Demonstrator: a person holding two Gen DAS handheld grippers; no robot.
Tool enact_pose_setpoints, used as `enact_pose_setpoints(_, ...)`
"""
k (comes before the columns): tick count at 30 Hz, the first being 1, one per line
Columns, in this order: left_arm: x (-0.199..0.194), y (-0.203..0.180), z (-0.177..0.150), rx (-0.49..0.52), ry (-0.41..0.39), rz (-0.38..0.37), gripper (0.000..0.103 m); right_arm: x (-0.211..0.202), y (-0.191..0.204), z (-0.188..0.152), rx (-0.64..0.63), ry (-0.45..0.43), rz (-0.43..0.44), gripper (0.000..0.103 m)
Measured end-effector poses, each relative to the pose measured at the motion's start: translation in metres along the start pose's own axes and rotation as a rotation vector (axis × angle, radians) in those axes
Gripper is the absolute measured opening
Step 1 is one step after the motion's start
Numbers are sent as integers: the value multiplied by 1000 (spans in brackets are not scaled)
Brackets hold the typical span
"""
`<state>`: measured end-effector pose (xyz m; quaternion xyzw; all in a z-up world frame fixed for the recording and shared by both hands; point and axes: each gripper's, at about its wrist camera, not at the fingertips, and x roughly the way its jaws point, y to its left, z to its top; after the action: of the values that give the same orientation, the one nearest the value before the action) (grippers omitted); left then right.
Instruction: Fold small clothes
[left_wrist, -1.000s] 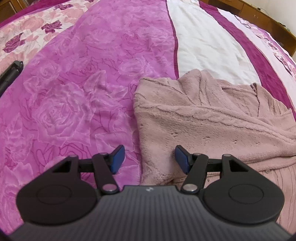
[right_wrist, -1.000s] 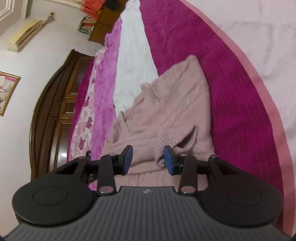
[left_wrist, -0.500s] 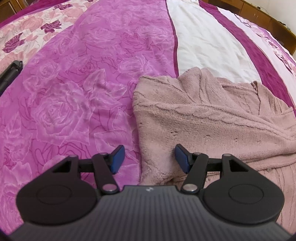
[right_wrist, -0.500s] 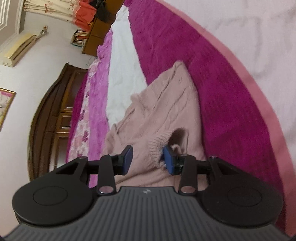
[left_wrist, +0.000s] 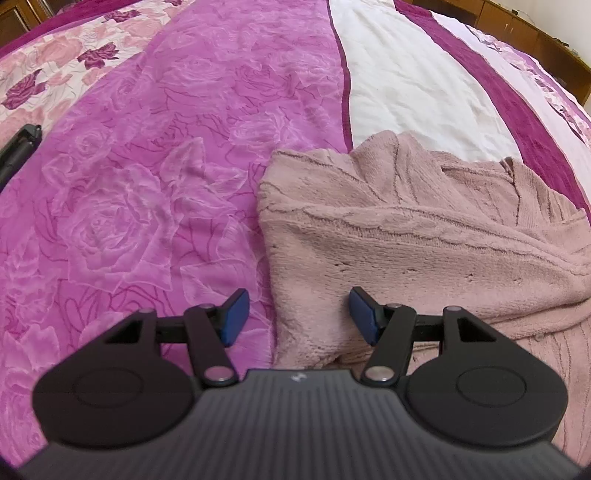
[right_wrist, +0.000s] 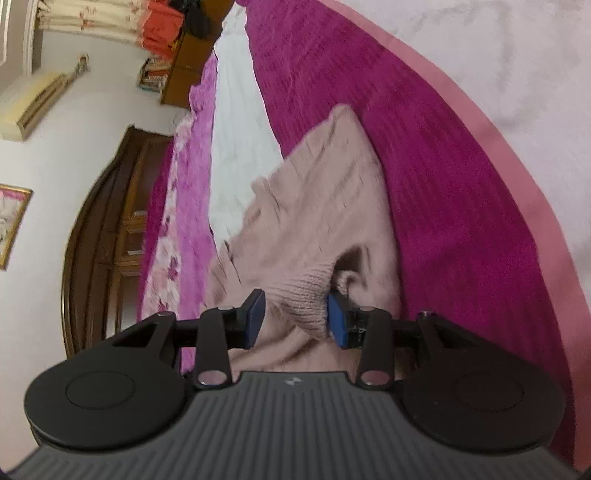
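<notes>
A pink sweater (left_wrist: 424, 240) is spread on the bed (left_wrist: 166, 166). The left gripper (left_wrist: 295, 314) is held wide over the sweater's edge, gripping nothing. A ribbed cuff (right_wrist: 306, 295) lies between the right gripper's (right_wrist: 295, 317) half-open jaws; whether it is pinched cannot be told.

Left of the left gripper (left_wrist: 295, 314), open bedspread (left_wrist: 147, 184) is offered; right is blocked by the sweater (left_wrist: 406, 240).
</notes>
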<state>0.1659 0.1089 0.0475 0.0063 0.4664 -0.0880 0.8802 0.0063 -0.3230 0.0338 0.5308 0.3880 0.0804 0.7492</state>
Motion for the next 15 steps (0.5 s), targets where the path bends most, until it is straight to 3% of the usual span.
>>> enact_pose_setpoints(3,1,-1,1,1,1,2,61,10,5,14,-18,-23,0,45)
enact_pose_setpoints(8,2,-3,0,5,-1,1,61,33,7,24,-7,39,-2,45)
enact_pose_setpoints(12,3,-4,0,13,-3,-1,61,42,19,17,-109,43,-69,44)
enact_pose_setpoints(14,3,-3,1,8,-4,-4,61,44,16,19,-82,12,-91,42)
enact_pose_setpoints(15,3,-2,0,4,-5,-6,61,45,15,21,-68,-6,-97,32)
